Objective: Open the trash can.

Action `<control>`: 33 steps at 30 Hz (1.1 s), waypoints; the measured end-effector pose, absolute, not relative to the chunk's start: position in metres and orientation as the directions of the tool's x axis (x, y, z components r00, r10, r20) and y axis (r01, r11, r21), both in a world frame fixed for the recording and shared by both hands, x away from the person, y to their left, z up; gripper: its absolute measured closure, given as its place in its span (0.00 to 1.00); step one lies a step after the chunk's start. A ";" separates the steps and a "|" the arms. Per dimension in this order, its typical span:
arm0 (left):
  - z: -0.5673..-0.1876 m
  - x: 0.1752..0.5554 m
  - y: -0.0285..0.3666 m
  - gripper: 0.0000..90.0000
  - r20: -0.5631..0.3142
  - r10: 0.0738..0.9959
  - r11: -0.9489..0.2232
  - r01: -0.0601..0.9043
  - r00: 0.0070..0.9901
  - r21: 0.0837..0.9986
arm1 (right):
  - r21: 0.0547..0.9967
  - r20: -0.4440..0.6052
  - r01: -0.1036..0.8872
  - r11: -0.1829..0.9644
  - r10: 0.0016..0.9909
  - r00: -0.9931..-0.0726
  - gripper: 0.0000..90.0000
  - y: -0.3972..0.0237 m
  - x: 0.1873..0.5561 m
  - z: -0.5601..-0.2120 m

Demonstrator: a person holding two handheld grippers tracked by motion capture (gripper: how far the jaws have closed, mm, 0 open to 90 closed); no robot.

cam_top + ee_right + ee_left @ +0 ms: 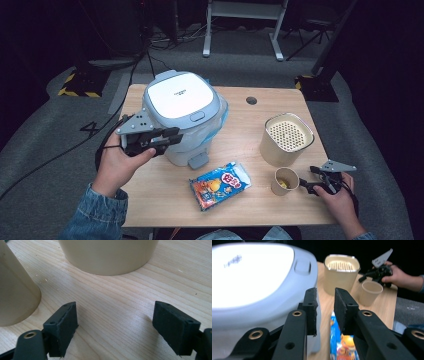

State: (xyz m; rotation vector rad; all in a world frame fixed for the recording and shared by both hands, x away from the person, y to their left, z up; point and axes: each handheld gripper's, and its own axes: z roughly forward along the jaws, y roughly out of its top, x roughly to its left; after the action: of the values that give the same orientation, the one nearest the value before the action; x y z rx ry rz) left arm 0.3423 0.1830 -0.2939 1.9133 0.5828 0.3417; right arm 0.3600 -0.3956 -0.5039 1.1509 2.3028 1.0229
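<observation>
High view: a wooden table [240,210] carries, at its back left, a white step-on bin [181,115] with a blue liner showing under its shut lid. At the right stands a tan canister [286,139] with a perforated top, and just in front of it a small paper cup [286,181]. A bright snack packet [220,185] lies flat near the front edge, between the bin and the cup.

The left gripper [172,136] is held up against the bin's left side, level with its upper body. In the left gripper view its jaws stand narrow with nothing between them; the bin's lid sits just to their left.

The right gripper [306,186] rests low on the table just right of the cup. In the right gripper view its jaws stand wide apart over bare wood, empty, with the cup at left and the canister ahead.
</observation>
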 end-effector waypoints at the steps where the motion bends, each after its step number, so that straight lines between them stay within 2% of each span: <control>1: -0.294 0.342 0.183 0.82 -0.029 0.542 -0.323 0.240 0.840 0.915 | 0.744 -0.005 0.533 0.403 0.801 -0.598 0.23 -0.396 0.360 -0.504; 5: -0.282 0.354 0.172 0.87 -0.026 0.531 -0.312 0.224 0.847 0.923 | 0.744 -0.005 0.533 0.403 0.801 -0.598 0.23 -0.396 0.360 -0.504; 11: -0.276 0.368 0.160 0.99 -0.039 0.520 -0.312 0.233 0.853 0.921 | 0.744 -0.005 0.533 0.403 0.801 -0.599 0.23 -0.396 0.360 -0.504; 20: -0.283 0.390 0.145 1.00 -0.055 0.584 -0.326 0.296 0.810 0.898 | 0.744 -0.005 0.533 0.403 0.801 -0.599 0.23 -0.396 0.360 -0.504; 28: -0.280 0.390 0.133 1.00 0.022 0.623 -0.391 0.288 0.782 0.874 | 0.744 -0.004 0.533 0.403 0.801 -0.599 0.23 -0.396 0.360 -0.504; 33: -0.278 0.390 0.131 1.00 0.014 0.627 -0.404 0.310 0.779 0.861 | 0.744 -0.004 0.533 0.403 0.801 -0.599 0.23 -0.396 0.360 -0.504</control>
State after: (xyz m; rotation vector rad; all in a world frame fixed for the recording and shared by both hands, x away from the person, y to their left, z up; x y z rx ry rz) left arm 0.3904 0.1310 -0.2781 2.0146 0.7015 0.4191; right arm 0.3600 -0.3956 -0.5039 1.1511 2.3033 1.0239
